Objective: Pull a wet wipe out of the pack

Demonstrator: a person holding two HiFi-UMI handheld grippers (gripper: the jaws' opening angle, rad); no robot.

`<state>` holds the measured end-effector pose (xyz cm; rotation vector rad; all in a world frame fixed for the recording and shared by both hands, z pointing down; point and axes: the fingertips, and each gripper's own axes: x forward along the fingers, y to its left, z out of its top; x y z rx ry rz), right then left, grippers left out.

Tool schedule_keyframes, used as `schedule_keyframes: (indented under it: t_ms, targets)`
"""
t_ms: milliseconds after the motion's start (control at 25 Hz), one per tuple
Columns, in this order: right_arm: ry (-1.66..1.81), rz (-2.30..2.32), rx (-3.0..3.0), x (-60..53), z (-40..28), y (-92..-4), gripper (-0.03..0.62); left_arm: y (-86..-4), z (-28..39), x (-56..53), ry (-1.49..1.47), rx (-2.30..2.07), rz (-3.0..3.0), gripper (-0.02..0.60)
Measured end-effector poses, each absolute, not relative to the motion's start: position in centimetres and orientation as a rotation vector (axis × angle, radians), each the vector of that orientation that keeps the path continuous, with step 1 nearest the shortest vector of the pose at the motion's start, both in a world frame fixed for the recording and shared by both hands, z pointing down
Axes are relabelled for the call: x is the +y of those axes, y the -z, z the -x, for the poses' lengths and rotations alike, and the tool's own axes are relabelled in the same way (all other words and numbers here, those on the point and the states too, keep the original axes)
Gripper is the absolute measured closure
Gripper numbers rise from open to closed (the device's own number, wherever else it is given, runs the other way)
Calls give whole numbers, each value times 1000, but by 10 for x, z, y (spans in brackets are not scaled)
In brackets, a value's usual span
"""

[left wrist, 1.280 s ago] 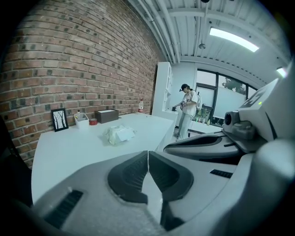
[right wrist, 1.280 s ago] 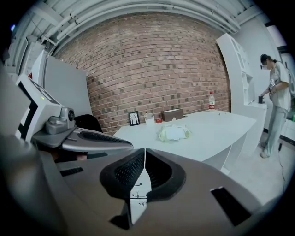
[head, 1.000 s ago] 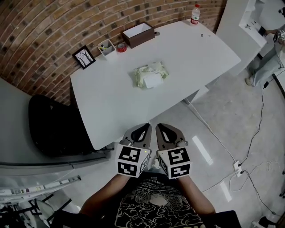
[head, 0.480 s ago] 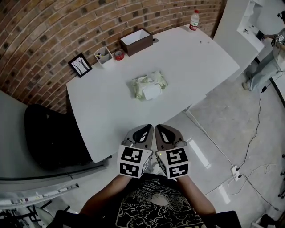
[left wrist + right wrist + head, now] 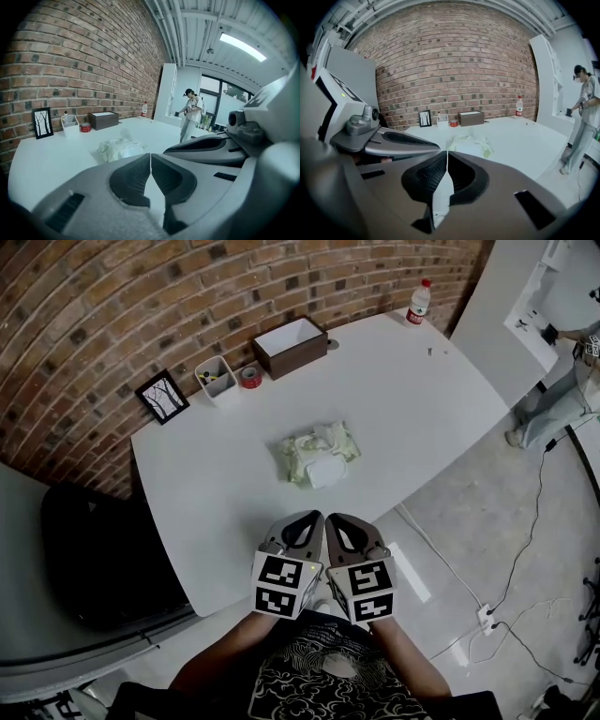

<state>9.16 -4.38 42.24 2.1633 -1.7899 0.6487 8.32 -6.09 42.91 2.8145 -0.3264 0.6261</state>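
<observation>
**A:** Where's the pale green soft wet wipe pack [image 5: 317,453] sitting right now?

**B:** It's lying flat around the middle of the white table [image 5: 403,381], with its white flap facing up.

**A:** And the grippers?

**B:** Both are hovering side by side just off the table's near edge, well apart from the pack. The left gripper [image 5: 302,524] is keeping its jaws pressed together on nothing, and it's the same deal with the right gripper [image 5: 343,527].

**A:** Other stuff?

**B:** A dark brown open box [image 5: 291,345], a white pen cup [image 5: 217,377], a red tape roll [image 5: 249,377] and a black picture frame [image 5: 161,396] are lining the table's far edge. A clear plastic bottle [image 5: 419,301] is standing at its far right corner.
</observation>
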Motion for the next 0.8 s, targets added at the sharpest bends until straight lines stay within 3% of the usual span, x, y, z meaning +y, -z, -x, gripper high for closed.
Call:
schedule_keyframes:
  t_ms: [800]
  targets:
    - [-673, -2069, -1692, -134, -137, -439, 574, -454, -127, -148, -535, -301, -2726, 565]
